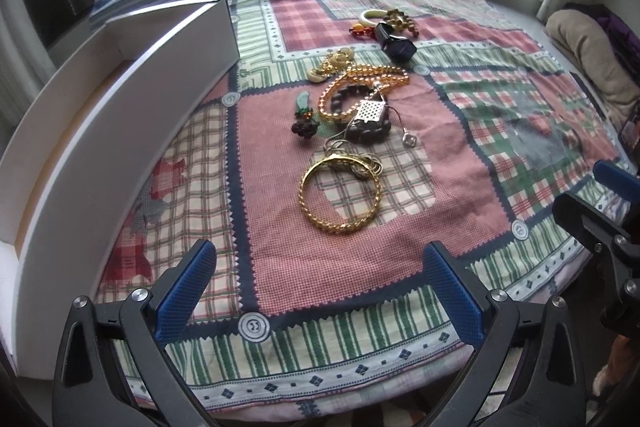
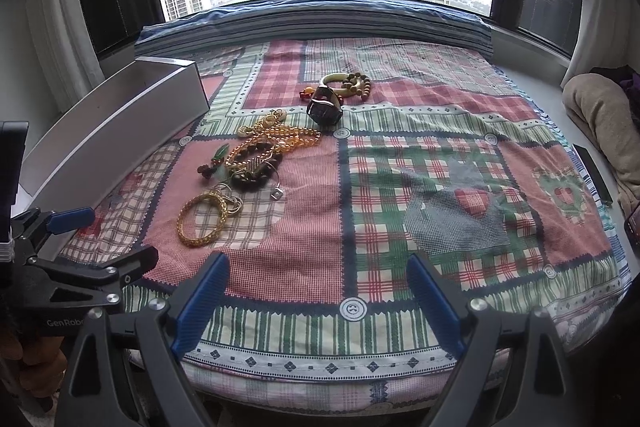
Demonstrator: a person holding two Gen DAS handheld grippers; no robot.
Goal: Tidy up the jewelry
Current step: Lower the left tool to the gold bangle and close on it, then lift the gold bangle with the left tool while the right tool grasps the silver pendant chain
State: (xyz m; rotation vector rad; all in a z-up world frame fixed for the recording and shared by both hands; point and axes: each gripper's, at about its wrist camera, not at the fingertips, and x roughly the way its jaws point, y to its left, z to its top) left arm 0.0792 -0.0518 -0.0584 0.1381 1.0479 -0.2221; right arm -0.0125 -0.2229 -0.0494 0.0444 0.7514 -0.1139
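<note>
Jewelry lies scattered on a patchwork cloth [image 1: 400, 227]. Nearest is a gold bangle [image 1: 339, 193] [image 2: 199, 220], with thin rings touching its far rim. Beyond it a gold bead necklace [image 1: 360, 83] [image 2: 272, 143] tangles with a dark bead bracelet [image 1: 368, 131] and a silver pendant [image 1: 372, 111]. A green-and-dark-red charm [image 1: 305, 115] sits to the left. Further back are a dark watch [image 1: 394, 41] [image 2: 326, 109] and a pale bangle with brown beads [image 2: 348, 83]. My left gripper [image 1: 320, 291] hangs open short of the gold bangle. My right gripper [image 2: 318, 297] is open over bare cloth, right of the pile.
A long white open box [image 1: 120, 99] [image 2: 120, 131] runs along the cloth's left edge. A beige cushion [image 1: 592, 59] [image 2: 600, 123] lies at the right by the wall. A dark phone-like slab [image 2: 596, 175] rests past the cloth's right edge. A window ledge closes the far side.
</note>
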